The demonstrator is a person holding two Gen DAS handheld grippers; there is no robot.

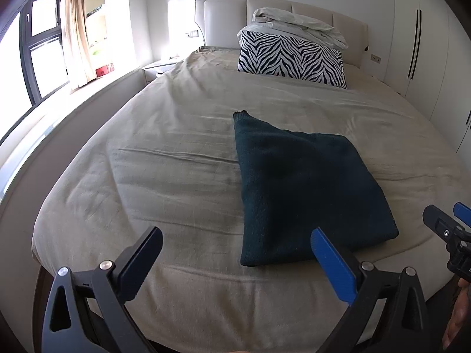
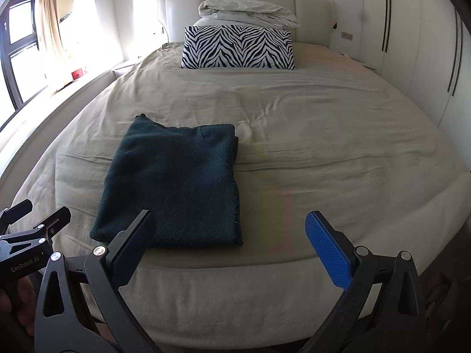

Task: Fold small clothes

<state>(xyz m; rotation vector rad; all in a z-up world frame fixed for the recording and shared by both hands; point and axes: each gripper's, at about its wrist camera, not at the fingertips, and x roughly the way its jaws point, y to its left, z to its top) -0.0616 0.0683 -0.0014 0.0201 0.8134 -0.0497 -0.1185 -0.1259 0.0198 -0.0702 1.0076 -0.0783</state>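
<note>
A dark green knitted garment (image 1: 303, 185) lies folded into a rough rectangle near the foot of the beige bed (image 1: 176, 153); it also shows in the right wrist view (image 2: 176, 182). My left gripper (image 1: 235, 247) is open and empty, held above the bed's front edge, just left of the garment's near corner. My right gripper (image 2: 229, 232) is open and empty, held above the front edge at the garment's near right corner. Each gripper also shows at the edge of the other's view: the right one (image 1: 447, 220), the left one (image 2: 32, 220).
A zebra-print pillow (image 2: 238, 48) and a bundled white duvet (image 2: 247, 10) lie at the headboard. White wardrobes (image 2: 412, 44) stand to the right. A window (image 1: 41, 50) with a curtain and a low ledge run along the left.
</note>
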